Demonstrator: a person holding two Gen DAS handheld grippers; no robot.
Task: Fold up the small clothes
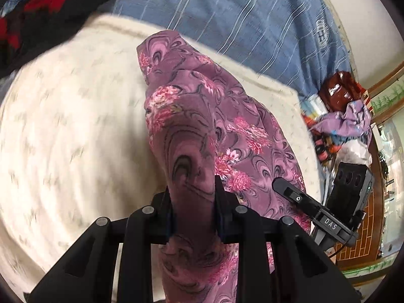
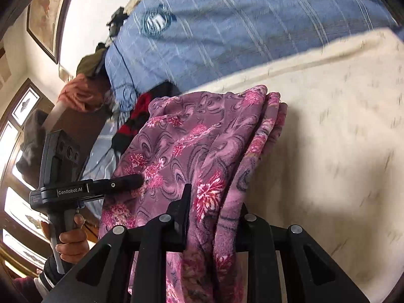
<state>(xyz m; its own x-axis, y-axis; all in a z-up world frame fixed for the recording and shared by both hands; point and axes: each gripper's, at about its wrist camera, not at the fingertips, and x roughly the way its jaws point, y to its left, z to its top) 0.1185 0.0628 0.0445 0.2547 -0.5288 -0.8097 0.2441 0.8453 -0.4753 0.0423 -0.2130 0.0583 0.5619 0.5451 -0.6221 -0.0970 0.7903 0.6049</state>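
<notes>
Left wrist view, bottom centre: we have our left gripper (image 1: 194,202) with jaws clamped on a bunched fold of the purple flowered cloth (image 1: 202,116). Right wrist view shows our right gripper (image 2: 214,209) pinching the same cloth's stacked edges, likely to keep the layers aligned for a fold. Beyond, the cream blanket (image 1: 75,126) offers open room at left; the blue striped quilt (image 1: 240,12) borders it above.

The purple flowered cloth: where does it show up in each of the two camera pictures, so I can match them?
Left wrist: the purple flowered cloth runs up the centre from the left gripper.
Right wrist: it fills the lower centre, gathered in the right gripper.
Shared landmark: the blue striped quilt, along the top of both.
</notes>
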